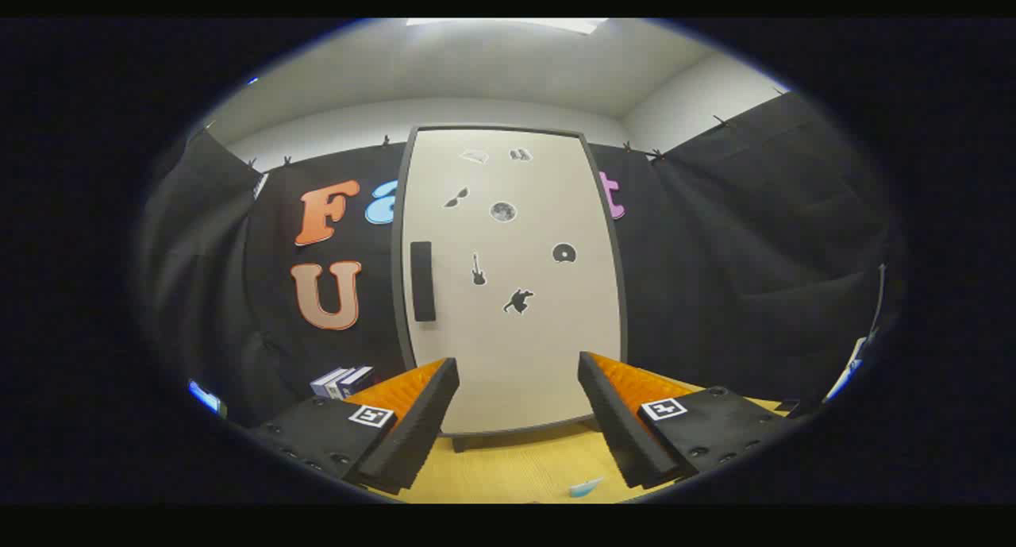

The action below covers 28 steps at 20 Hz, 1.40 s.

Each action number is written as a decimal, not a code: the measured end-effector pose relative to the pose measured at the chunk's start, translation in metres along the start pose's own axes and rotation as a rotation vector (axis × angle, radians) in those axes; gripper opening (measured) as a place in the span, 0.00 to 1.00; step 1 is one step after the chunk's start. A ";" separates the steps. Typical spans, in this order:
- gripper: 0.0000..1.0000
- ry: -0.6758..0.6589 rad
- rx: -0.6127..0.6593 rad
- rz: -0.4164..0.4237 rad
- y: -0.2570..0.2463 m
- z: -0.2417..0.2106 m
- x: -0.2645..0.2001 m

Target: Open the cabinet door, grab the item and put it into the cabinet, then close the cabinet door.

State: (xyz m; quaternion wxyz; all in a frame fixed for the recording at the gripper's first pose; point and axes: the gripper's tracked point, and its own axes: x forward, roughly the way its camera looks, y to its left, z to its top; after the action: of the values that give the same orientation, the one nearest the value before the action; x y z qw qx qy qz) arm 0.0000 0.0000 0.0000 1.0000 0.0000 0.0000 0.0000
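A: Nearest first. The gripper (517,408) has its fingers spread wide, nothing between them but bare tabletop (516,468). It holds nothing.

B: Anything lying close in?

A: A small pale-blue scrap (586,487) on the table, just short of the right finger. Too small to say what it is.

B: And the cabinet?

A: The cabinet (508,285) stands upright straight ahead, beyond the fingertips, its door (524,333) shut flat within a dark frame. The dark vertical handle (422,281) sits on the door's left edge, about mid-height. Small dark stickers are scattered over the rest of the door.

B: So the fingers are parted for that handle?

A: My reading, yes. A wide gape suits closing around that bar, and the gripper is aimed at the door centre, to the right of the handle and well back from it. Door-opening is not yet begun.

B: The item to go inside?

A: Left of the cabinet's base, near its lower corner, a cluster of small boxes (343,382) rests on the table. I judge these are the item; the task does not name it.
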 end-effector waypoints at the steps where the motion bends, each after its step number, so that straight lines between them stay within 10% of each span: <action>1: 0.98 -0.009 0.007 0.001 -0.002 0.002 0.006; 28: 0.97 -0.046 -0.026 0.130 0.045 0.023 0.031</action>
State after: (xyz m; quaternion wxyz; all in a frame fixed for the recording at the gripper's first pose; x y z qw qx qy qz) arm 0.0308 0.0446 0.0234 0.9976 -0.0129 -0.0230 0.0648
